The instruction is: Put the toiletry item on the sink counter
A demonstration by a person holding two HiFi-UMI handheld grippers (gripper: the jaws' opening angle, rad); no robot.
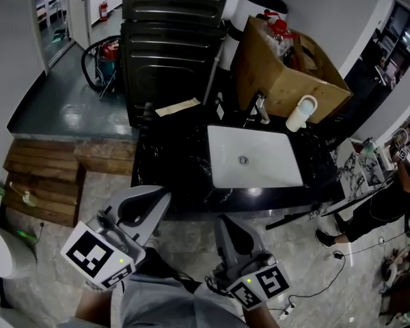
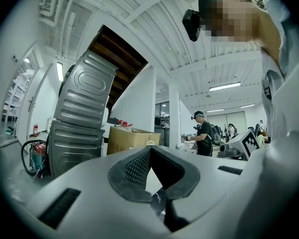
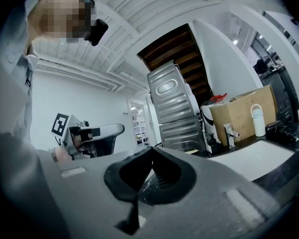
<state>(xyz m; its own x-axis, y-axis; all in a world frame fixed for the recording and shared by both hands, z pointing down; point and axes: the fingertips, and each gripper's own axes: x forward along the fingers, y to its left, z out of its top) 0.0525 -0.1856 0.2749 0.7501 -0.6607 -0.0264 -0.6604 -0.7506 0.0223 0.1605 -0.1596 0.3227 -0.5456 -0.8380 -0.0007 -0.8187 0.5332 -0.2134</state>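
A white toiletry bottle with a loop handle (image 1: 301, 113) (image 3: 258, 119) stands on the black sink counter (image 1: 171, 176), right of the faucet (image 1: 261, 108) and against a cardboard box (image 1: 287, 74). The white basin (image 1: 253, 157) is set into the counter's middle. My left gripper (image 1: 165, 197) (image 2: 151, 147) hovers just in front of the counter's near left edge, jaws closed together with nothing between them. My right gripper (image 1: 222, 219) (image 3: 152, 147) is beside it, a little nearer to me, also shut and empty. Both point level toward the counter.
Two stacked grey washing machines (image 1: 171, 46) stand behind the counter's left end. A paper slip (image 1: 178, 106) lies on the counter there. Wooden pallets (image 1: 41, 176) lie on the floor at left. At right are a marble-topped table (image 1: 359, 166), a person (image 1: 376, 210) and floor cables.
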